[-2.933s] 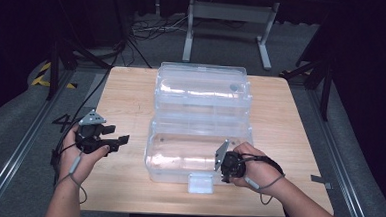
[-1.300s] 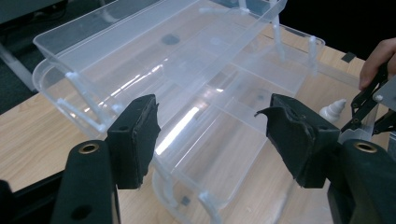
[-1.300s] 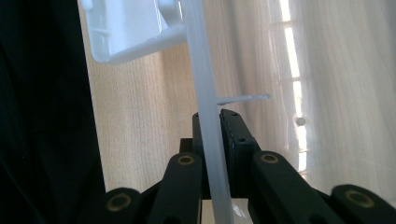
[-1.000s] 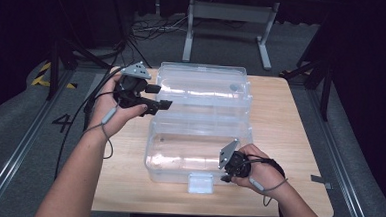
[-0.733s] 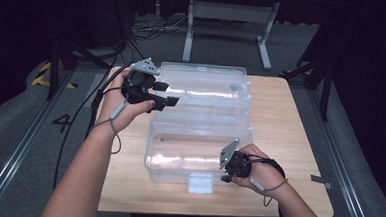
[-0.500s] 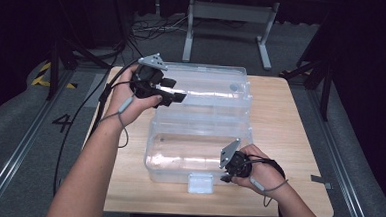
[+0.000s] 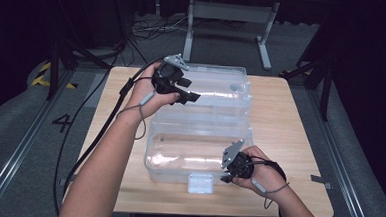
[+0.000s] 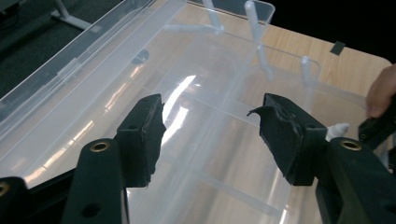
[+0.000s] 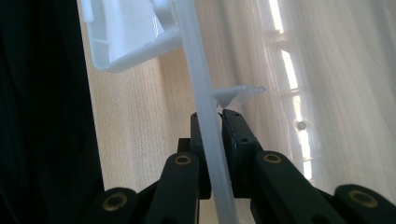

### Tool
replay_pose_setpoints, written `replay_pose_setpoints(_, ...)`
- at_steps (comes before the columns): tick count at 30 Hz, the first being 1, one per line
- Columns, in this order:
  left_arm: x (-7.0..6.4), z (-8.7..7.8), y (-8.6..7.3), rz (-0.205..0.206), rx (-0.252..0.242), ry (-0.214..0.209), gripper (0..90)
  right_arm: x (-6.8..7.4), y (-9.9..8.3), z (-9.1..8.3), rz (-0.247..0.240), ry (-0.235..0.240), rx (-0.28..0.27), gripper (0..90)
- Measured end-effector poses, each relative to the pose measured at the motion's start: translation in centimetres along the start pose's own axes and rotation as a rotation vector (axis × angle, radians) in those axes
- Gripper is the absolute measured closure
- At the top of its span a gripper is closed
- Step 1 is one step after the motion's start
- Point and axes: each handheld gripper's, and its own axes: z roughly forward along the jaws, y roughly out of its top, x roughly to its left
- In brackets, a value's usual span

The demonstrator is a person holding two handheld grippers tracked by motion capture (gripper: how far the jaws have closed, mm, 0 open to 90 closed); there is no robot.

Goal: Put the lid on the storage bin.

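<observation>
A clear plastic case lies opened flat on the wooden table, one half far, one half near. My left gripper hovers over the left end of the far half, jaws wide apart with nothing between them. In the left gripper view the left gripper looks down on the clear case floor with its dividers. My right gripper sits at the near half's front right corner. In the right gripper view the right gripper is shut on the thin clear rim, close to a white latch.
A white latch sticks out at the middle of the case's front edge. Bare wood shows left and right of the case. Cables trail off the table's left side. Beyond the table stand a metal frame and dark floor.
The left gripper has travelled from the table's left front up to the far half of the case, staying open. The right gripper has held still on the rim.
</observation>
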Motion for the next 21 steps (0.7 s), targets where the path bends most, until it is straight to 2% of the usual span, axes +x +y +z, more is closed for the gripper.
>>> replay_pose_setpoints(2, 0.1, 0.6, 0.1, 0.009, 0.019, -0.005, 40.3, 0.0, 0.0, 0.0, 0.000, 0.003, -0.003, 83.8)
replay_pose_setpoints(5, -0.2, 1.2, 0.5, 0.035, 0.082, -0.003, 40.9, 0.0, -0.1, 0.0, -0.001, 0.002, -0.010, 83.9)
replay_pose_setpoints(9, -0.5, 2.0, 0.9, 0.056, 0.134, -0.001, 42.5, -0.1, 0.0, 0.0, -0.005, 0.002, -0.005, 83.9)
replay_pose_setpoints(15, -0.4, 2.9, 1.3, 0.072, 0.183, -0.006, 45.8, 0.0, 0.0, 0.0, -0.009, -0.001, -0.004, 83.9)
replay_pose_setpoints(19, -0.5, 3.6, 1.4, 0.066, 0.203, -0.034, 47.4, 0.0, 0.0, 0.0, -0.010, -0.003, -0.006, 83.9)
replay_pose_setpoints(21, -0.5, 4.0, 1.4, 0.077, 0.226, -0.030, 49.5, 0.0, 0.0, 0.0, -0.009, -0.001, -0.009, 83.9)
